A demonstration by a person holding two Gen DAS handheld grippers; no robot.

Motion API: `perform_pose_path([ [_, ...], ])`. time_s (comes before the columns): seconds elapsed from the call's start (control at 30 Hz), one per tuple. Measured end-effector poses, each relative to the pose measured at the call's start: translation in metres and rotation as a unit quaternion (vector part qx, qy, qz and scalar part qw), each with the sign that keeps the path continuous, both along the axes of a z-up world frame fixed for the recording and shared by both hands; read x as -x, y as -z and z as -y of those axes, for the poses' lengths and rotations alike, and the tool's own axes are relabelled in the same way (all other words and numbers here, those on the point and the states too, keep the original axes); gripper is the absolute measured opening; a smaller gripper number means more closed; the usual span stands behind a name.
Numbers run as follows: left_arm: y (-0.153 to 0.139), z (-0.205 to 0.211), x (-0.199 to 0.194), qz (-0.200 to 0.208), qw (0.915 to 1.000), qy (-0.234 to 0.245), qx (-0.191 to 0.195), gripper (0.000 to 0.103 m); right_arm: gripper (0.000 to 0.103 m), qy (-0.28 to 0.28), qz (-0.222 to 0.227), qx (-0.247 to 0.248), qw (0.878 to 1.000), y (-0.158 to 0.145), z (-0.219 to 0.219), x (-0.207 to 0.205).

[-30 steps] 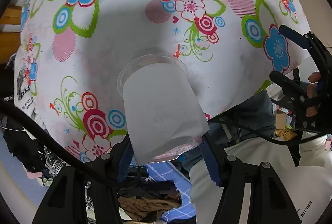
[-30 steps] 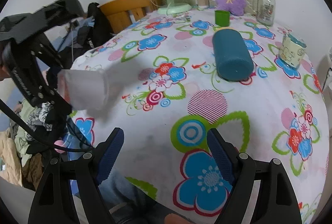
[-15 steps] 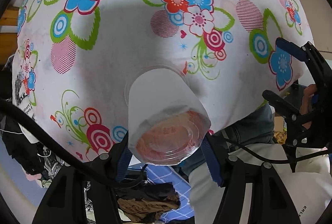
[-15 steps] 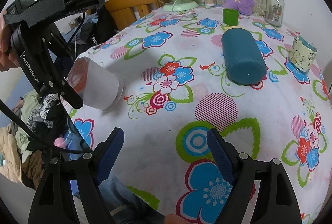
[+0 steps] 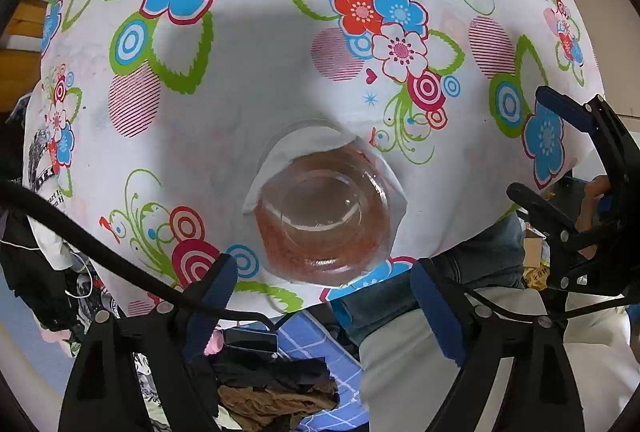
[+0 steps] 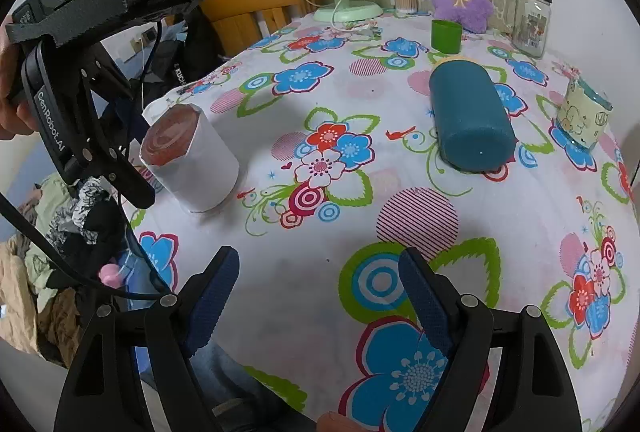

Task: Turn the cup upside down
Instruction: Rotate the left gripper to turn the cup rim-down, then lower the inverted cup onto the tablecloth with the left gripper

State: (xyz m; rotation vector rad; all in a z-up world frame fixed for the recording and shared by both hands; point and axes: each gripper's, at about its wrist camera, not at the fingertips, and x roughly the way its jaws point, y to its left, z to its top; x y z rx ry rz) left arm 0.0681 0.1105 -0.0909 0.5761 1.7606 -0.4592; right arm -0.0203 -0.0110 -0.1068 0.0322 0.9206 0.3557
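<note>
Left tongs (image 5: 320, 296) hang spread above the cup (image 6: 191, 160), touching nothing; it stands upside down, base up, near the surface (image 6: 320, 272) edge. Right tongs (image 6: 318, 282) are spread too, empty, well apart from the cup.

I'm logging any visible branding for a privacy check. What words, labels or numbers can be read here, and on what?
"CenRobot.AI" runs along the black frame of the left tongs, seen from the right wrist.
"KUCH", cut off, shows in white on the dark bag by the wooden chair.
The glass jar has a label, too small to read.
White print on the dark fabric at the table's left edge is too blurred to read.
</note>
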Motion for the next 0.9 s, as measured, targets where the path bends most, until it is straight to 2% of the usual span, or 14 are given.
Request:
perform_pose_path([
  [0.7, -0.026, -0.02, 0.002, 0.048, 0.9974, -0.006, 0.053, 0.095, 0.084, 0.022, 0.022, 0.03, 0.999, -0.025, -0.009, 0.002],
  [0.8, -0.031, -0.023, 0.002, 0.056, 0.9966, -0.011, 0.06, 0.095, 0.089, 0.026, 0.027, 0.035, 0.999, -0.03, -0.01, 0.002],
  [0.9, -0.037, -0.028, 0.0, 0.068, 0.9952, -0.019, 0.068, 0.095, 0.09, 0.028, 0.032, 0.037, 0.998, -0.034, -0.01, 0.002],
])
